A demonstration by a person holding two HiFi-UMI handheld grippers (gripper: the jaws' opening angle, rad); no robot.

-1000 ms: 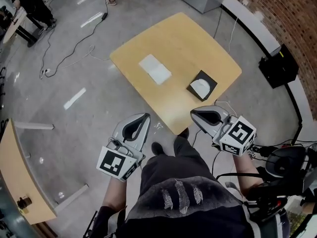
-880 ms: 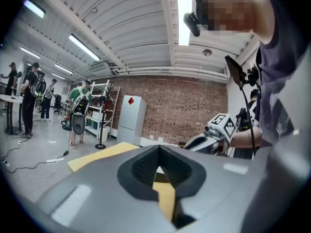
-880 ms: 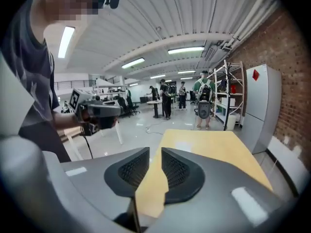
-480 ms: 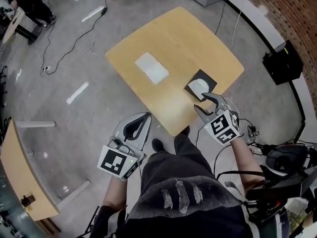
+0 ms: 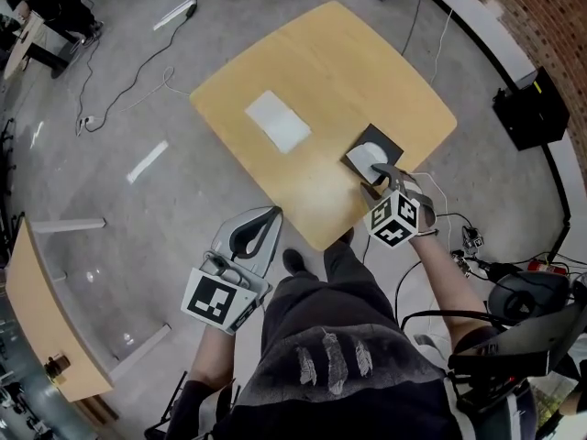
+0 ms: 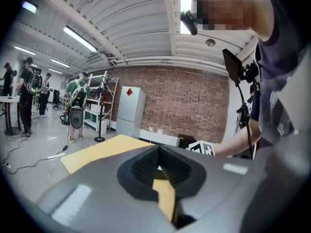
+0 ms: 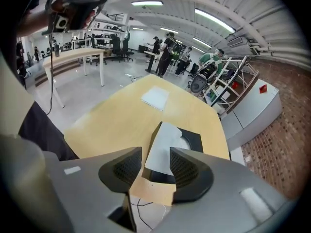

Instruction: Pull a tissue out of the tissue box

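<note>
Pale wooden table (image 5: 321, 71) on a polished grey floor (image 5: 110, 200), seen from above, with a brick wall (image 5: 550, 7) at the far right.

Right gripper (image 5: 378, 180): the jaws stand parted, having just swung apart and then eased in a little, and nothing is pinched. In the right gripper view the white tissue (image 7: 163, 147) rising from the box shows through the gap between the ribbed pads, which do not press on it. The tips hang at the near edge of the black tissue box (image 5: 393, 147). The box sits by the table's edge, near the person's right side.

Left gripper (image 5: 266, 216): the jaws are clenched tip to tip on nothing. It is held level off the table's near edge, over the floor and well apart from the box.

A flat white sheet (image 5: 277, 122) lies near the table's middle, apart from the box. Cables (image 5: 128, 90) trail over the floor at upper left, and a black case (image 5: 530, 110) stands by the wall.
</note>
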